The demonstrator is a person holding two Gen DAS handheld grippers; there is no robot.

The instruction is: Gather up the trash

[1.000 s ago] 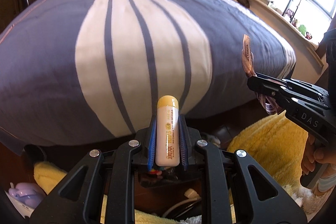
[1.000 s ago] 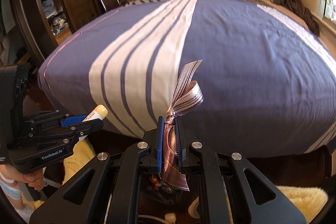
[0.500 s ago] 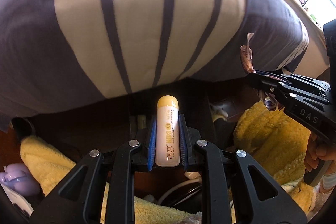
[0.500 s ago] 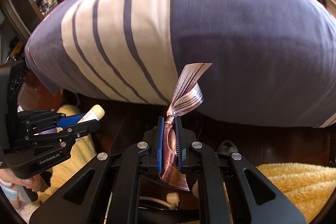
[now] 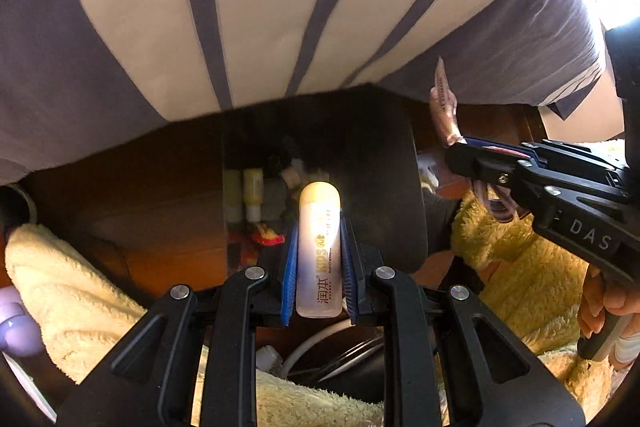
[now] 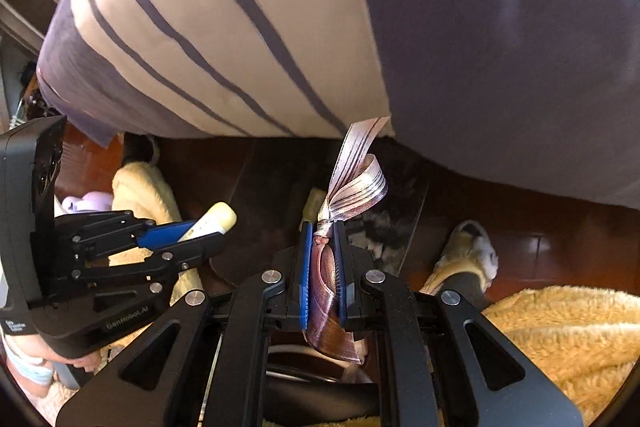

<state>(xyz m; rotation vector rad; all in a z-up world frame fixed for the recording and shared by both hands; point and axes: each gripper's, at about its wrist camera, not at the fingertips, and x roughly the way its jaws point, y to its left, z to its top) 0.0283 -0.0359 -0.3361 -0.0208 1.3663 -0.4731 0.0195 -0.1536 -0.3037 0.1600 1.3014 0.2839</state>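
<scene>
The left gripper [image 5: 319,259] clamps a tube [image 5: 319,251], held over a dark bin [image 5: 376,163] at twelve o'clock; only this view shows what may be bottles [image 5: 248,199] inside. At three o'clock the right gripper [image 5: 460,147] pinches a wrapper [image 5: 442,103]. The right wrist view alone shows a slipper [image 6: 468,259] at three o'clock.

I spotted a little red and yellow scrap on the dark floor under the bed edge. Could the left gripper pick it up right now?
Probably not yet. The left gripper is shut on a yellow-capped tube, so its jaws are full. The red and yellow scrap lies just beyond the tips with nothing across the path; the tube would have to go first.
</scene>
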